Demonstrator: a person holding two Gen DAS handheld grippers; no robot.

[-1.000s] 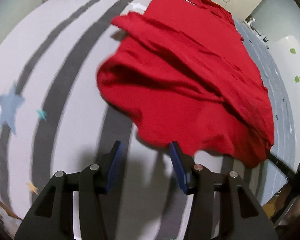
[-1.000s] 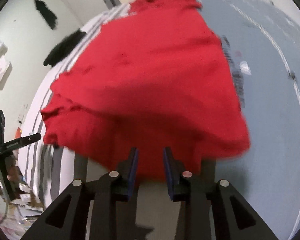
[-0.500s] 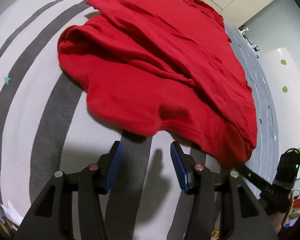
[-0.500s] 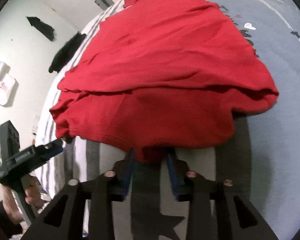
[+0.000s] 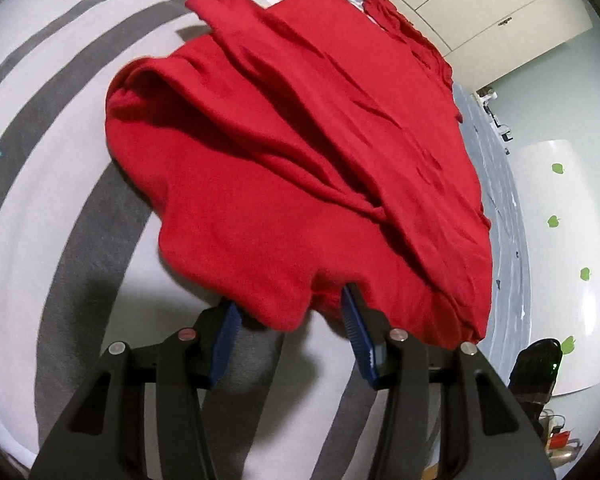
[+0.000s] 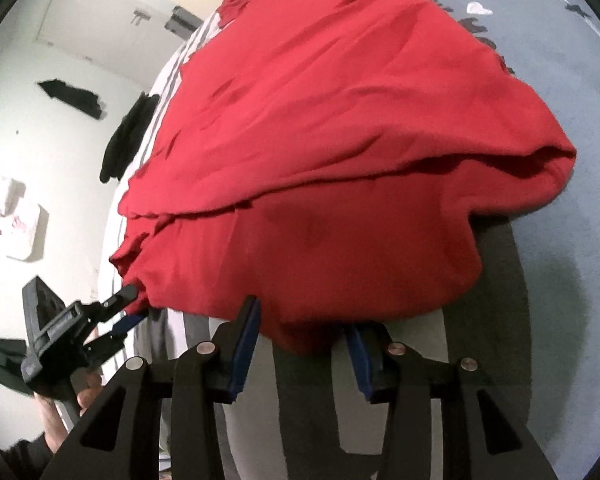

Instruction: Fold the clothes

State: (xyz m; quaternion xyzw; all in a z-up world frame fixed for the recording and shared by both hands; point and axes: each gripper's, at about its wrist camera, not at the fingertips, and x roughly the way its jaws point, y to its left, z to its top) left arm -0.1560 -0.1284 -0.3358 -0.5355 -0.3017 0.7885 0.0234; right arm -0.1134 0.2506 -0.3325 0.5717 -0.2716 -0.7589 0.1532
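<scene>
On the striped bed cover (image 5: pixel 60 208) lies the red garment (image 5: pixel 308 152), spread long toward the far end, with one side already turned over the middle, so a long fold runs down its length and two layers show at the near hem. The folds are loose and wrinkled, not flat. By my judgement the work is in the middle: one lengthwise fold seems made, but the garment is not yet a small neat packet, and cross folds are probably left.

The left tongs (image 5: pixel 288 320) are open, with the jaws wide, and the near hem hangs between them; nothing is pinched. The right tongs (image 6: pixel 300 332) are open too, and a lobe of the hem (image 6: pixel 300 336) drops into the gap between the jaws without being squeezed. From the right view the left tongs (image 6: pixel 134 308) touch the hem corner, where the cloth gathers.

No basket, box or drawer for clothes is visible; only cupboard doors (image 5: pixel 480 4) far behind, closed
</scene>
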